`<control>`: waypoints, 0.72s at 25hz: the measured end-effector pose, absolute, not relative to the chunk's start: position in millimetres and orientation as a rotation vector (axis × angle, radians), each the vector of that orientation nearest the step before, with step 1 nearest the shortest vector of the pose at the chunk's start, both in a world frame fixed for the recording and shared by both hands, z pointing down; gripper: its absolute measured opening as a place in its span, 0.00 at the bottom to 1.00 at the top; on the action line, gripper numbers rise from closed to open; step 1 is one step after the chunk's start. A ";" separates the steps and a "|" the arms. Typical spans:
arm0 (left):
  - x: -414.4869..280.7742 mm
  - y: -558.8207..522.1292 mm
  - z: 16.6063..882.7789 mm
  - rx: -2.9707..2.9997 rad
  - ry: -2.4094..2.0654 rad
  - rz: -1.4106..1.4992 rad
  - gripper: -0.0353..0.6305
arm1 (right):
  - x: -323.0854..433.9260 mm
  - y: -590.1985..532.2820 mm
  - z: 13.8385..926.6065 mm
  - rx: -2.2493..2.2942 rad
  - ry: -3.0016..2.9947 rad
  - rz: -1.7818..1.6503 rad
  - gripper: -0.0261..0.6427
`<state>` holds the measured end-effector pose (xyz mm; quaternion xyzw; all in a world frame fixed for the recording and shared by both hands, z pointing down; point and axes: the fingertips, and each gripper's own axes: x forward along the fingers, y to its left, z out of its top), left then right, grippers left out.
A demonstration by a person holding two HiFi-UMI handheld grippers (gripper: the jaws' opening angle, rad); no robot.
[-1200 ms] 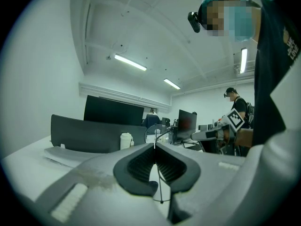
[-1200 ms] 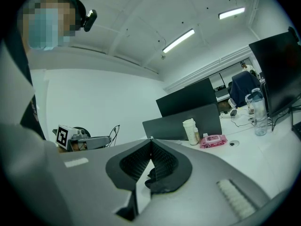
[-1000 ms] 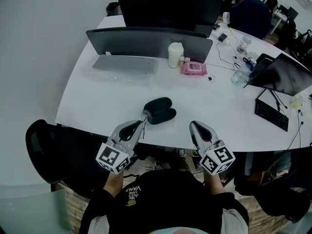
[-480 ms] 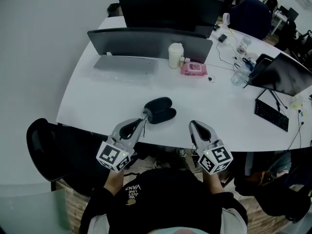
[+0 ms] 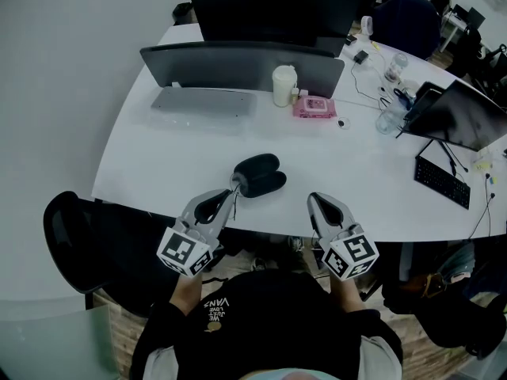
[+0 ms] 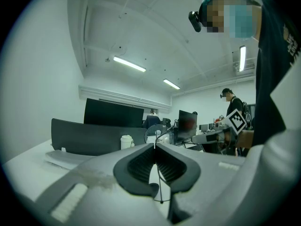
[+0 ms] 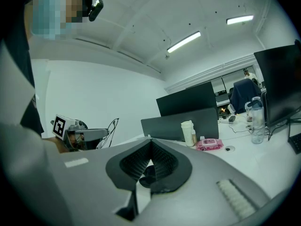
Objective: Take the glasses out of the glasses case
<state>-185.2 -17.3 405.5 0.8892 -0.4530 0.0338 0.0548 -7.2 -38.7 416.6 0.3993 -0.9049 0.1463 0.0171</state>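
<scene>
Glasses case (image 5: pixel 259 175) lies on the desk (image 5: pixel 158 157) within reach; my left claw (image 5: pixel 233 188), closed and empty, hovers just beside it, right claw (image 5: pixel 312 203) likewise closed.

White worktop (image 5: pixel 150 161) is lying open along its near edge, left and right of the soft black open glasses case (image 5: pixel 259 176), which is blocking the middle. Left gripper (image 5: pixel 232 188), pinching thin wire glasses (image 6: pixel 159 179), is crowding the case's left end. Dark grey monitor (image 5: pixel 238 68), white cup (image 5: pixel 283 85) and pink wipes pack (image 5: pixel 314 108) are walling off the far edge.
</scene>
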 end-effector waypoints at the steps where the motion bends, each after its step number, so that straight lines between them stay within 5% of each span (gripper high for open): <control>1: -185.0 -17.5 405.4 2.699 -1.376 0.102 0.07 | -7.0 -38.9 416.4 1.242 -2.813 0.453 0.04; 18: -180.6 -19.9 408.7 2.691 -1.372 0.112 0.07 | -5.5 -41.0 418.8 1.234 -2.819 0.460 0.04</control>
